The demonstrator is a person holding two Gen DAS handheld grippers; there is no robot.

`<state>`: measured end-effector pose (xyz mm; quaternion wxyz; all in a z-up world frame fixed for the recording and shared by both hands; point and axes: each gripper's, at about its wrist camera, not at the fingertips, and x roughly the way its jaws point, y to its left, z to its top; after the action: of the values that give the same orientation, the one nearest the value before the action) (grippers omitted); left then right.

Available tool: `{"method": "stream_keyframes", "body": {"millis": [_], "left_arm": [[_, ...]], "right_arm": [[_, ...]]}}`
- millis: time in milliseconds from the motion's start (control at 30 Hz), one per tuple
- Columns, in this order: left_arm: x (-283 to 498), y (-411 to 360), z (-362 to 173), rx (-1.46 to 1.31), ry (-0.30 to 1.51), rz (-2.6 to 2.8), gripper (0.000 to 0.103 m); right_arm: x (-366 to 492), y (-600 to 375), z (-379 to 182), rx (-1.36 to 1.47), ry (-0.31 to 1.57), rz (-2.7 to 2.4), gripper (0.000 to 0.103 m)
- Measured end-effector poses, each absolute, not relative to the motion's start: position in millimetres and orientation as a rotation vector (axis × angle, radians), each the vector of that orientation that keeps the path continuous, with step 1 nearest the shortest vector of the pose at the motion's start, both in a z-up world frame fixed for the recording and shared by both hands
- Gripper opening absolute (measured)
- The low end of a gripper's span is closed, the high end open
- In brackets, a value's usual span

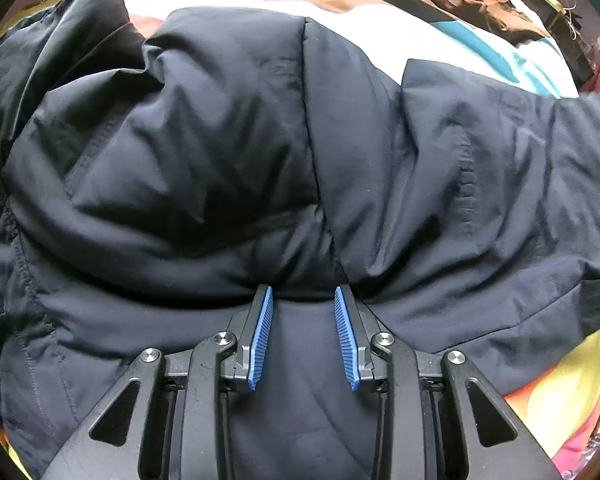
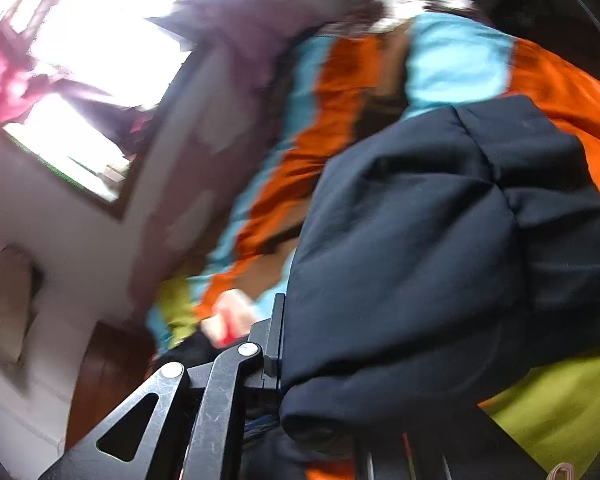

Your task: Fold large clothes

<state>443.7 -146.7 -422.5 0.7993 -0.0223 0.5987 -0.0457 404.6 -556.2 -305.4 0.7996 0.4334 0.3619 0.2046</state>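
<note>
Blue-ribbed pads [image 1: 262,336] of the left gripper [image 1: 304,340]: nearest item in the left wrist view. Jaws stand partly apart, pointing down into a dark padded jacket [image 1: 236,152]. Jacket cloth fills the space between the pads, but whether they pinch it cannot be told; the tips sit at a deep crease.

Right gripper [image 2: 296,364]: one black finger [image 2: 278,332] shows; the other is hidden under cloth. It is clenched on a thick rolled edge of the jacket, which drapes over it and bulges toward the lens. This view is smeared.

Jacket: black or very dark navy, quilted, lying across a striped bedcover [image 1: 380,20] of orange, white, teal and yellow-green. One sleeve or side panel runs off to the right in the left wrist view. Not yet folded flat; bunched in heavy ridges.

Background, right wrist view: bright window [image 2: 100,52], pale wall, both blurred.

Risks, as judged:
- Slippery puffy shell may slide from the right grip, since only an edge roll is caught.
- Trapped air and bulk may spring a fold back open.
- Left jaws, if not biting, would let the anchored side drag.
- Bedcover could be lifted along with the jacket.

Writing: a faint tone-on-tone mark [image 1: 466,196] runs vertically on the jacket; unreadable. No other labels seen.
</note>
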Motion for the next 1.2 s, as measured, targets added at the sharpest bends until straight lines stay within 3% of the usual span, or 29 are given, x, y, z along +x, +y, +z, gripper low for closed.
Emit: {"method": "stream_keyframes", "body": {"millis": [300,400,633,900,1200], "left_arm": [[436.9,-117.2,-419.9,-0.183,1.266,-0.131,0.027],[433.8,-97.5,-416.4,-0.248,1.269,-0.153,0.022],[413.2,-61.1,-402.3,-0.254,1.243,-0.17,0.021],[357.5,70.4,-387.2,-0.34,1.201,-0.024,0.021],[271.6,167.4,-363.2,-0.461,1.191,0.158,0.021]], "right_arm": [[411.5,-437.5,-217.1,0.813,0.762,0.779,0.01],[414.9,-399.3,-208.3,0.782,0.782,0.837,0.01],[402.0,-337.6,-202.2,0.758,0.819,0.908,0.01],[377.8,-261.1,-203.8,0.651,0.906,0.987,0.01],[356.6,-136.9,-256.8,0.415,1.037,1.009,0.011]]}}
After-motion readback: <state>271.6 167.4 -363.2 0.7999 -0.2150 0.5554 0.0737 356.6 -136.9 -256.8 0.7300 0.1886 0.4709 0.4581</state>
